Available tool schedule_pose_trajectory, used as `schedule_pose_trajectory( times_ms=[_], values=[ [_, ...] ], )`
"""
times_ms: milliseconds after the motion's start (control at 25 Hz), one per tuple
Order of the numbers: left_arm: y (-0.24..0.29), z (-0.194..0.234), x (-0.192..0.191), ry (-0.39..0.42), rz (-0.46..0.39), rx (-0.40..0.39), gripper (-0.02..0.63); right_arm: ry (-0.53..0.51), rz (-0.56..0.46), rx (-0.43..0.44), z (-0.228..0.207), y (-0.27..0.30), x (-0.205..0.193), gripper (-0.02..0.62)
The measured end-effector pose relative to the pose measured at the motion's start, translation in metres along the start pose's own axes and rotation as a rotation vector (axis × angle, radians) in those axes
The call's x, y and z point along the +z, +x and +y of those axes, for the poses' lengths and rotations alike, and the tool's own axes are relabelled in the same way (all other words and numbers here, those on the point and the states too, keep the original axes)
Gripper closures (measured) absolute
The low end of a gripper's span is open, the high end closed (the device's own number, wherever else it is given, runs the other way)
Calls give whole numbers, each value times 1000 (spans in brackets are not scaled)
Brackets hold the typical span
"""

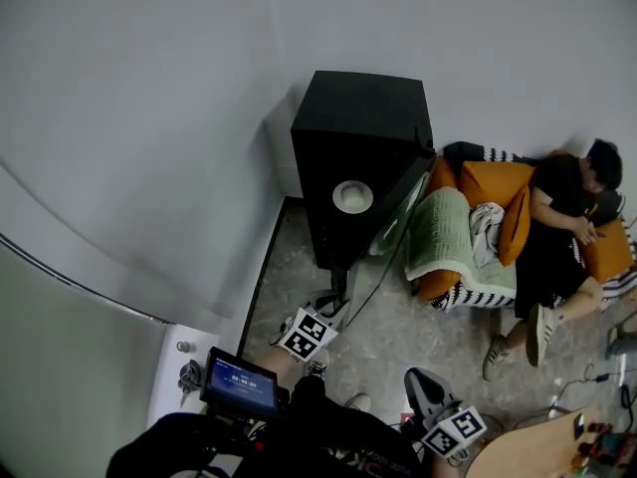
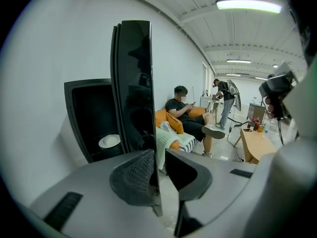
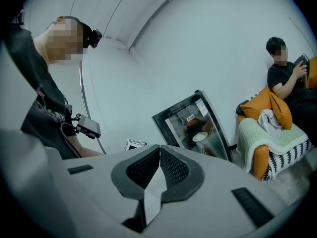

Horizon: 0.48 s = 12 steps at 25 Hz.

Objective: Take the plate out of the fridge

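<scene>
A black mini fridge (image 1: 360, 157) stands on the floor against the white wall, with its glass door (image 1: 396, 222) swung open to the right. Inside it on a shelf lies a white plate (image 1: 351, 196), which the left gripper view also shows as the plate (image 2: 109, 141). My left gripper (image 1: 334, 303) is shut on the free edge of the door (image 2: 134, 88), which runs up between the jaws of the left gripper (image 2: 157, 171). Lower right, my right gripper (image 1: 426, 391) hangs apart from the fridge; the right gripper (image 3: 158, 165) is shut with nothing in it and faces the door glass (image 3: 193, 123).
A person (image 1: 557, 232) sits on an orange sofa (image 1: 498, 192) with a green blanket (image 1: 443, 232) just right of the door. A wooden table (image 1: 542, 451) with small bottles is at lower right. Another person (image 2: 225, 95) stands far off. A small screen (image 1: 241, 384) hangs by my chest.
</scene>
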<state>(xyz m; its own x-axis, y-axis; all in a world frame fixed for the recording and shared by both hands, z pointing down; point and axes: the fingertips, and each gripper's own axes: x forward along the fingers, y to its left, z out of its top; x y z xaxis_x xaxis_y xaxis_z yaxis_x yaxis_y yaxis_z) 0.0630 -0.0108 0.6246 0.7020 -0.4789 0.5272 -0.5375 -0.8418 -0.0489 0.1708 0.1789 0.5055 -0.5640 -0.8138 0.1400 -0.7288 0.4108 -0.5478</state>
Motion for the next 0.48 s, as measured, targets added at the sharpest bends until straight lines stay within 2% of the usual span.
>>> schedule_pose_trajectory(
  times_ms=[240,360,480],
  values=[
    [10,-47,7,28,-6,4,546,-5,-12,-12,-1,-34,-6,592],
    [16,-64,15,75,-9,10,546,-7,-19,-19,-4,-45,-7,591],
    [17,-87,25,106,-43,-28,546,-1,-19,-17,-5,-55,-11,592]
  ],
)
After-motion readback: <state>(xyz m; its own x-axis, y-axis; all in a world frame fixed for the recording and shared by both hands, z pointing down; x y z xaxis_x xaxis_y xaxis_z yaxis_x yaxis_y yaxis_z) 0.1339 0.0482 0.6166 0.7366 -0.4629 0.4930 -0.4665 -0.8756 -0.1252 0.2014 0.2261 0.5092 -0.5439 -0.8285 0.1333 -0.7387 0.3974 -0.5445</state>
